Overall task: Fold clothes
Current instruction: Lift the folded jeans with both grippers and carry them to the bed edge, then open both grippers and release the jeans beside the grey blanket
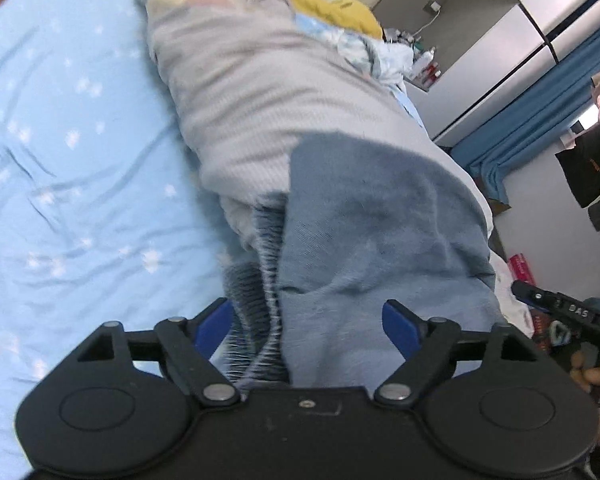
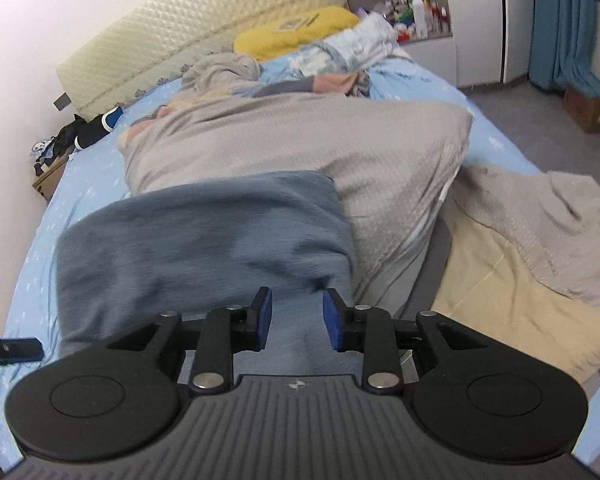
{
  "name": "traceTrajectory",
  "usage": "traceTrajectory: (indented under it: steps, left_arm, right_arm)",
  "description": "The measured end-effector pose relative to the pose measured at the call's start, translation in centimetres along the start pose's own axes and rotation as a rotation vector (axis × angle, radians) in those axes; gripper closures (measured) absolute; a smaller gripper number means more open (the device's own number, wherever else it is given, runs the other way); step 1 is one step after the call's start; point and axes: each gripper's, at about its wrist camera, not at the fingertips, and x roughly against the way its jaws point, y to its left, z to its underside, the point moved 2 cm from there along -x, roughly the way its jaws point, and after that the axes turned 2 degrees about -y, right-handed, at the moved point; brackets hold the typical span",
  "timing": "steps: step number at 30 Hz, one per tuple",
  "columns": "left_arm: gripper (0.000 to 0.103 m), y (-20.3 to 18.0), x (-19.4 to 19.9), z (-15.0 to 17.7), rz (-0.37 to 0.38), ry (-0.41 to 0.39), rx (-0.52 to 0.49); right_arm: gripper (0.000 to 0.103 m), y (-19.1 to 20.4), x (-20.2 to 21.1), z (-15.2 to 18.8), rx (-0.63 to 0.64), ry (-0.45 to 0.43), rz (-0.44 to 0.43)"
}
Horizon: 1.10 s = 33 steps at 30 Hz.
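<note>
Gaping wide, the left claw point(image 1: 308, 326) straddles the blue-grey garment point(image 1: 372, 232) ungripped. The right claw point(image 2: 296, 318), half-open, also holds nothing. Closing now may snag the grey quilt point(image 2: 300, 140) beneath.

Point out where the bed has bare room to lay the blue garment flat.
Bare sheet lies left of the grey blanket, out to the bed's left edge. The headboard end is crowded: yellow pillow and crumpled clothes. The blanket fills the middle.

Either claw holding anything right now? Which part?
Not clearly. Both the left claw and the right claw stand open around the near edge of the blue-grey garment; whether the pads pinch it cannot be told.
</note>
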Motion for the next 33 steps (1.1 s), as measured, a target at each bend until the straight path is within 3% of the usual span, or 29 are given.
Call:
traceTrajectory:
  steps: [17,33]
  left_arm:
    - [0.017,9.0,14.5,-1.1,-0.135,-0.136,-0.118]
    - [0.015,15.0,23.3,2.7,-0.358,-0.206,-0.005]
  right_arm:
    - [0.073,14.7,4.3,3.3,0.054,-0.087,0.003]
    - [0.073,24.5,3.2,5.8,0.226,-0.029,-0.102]
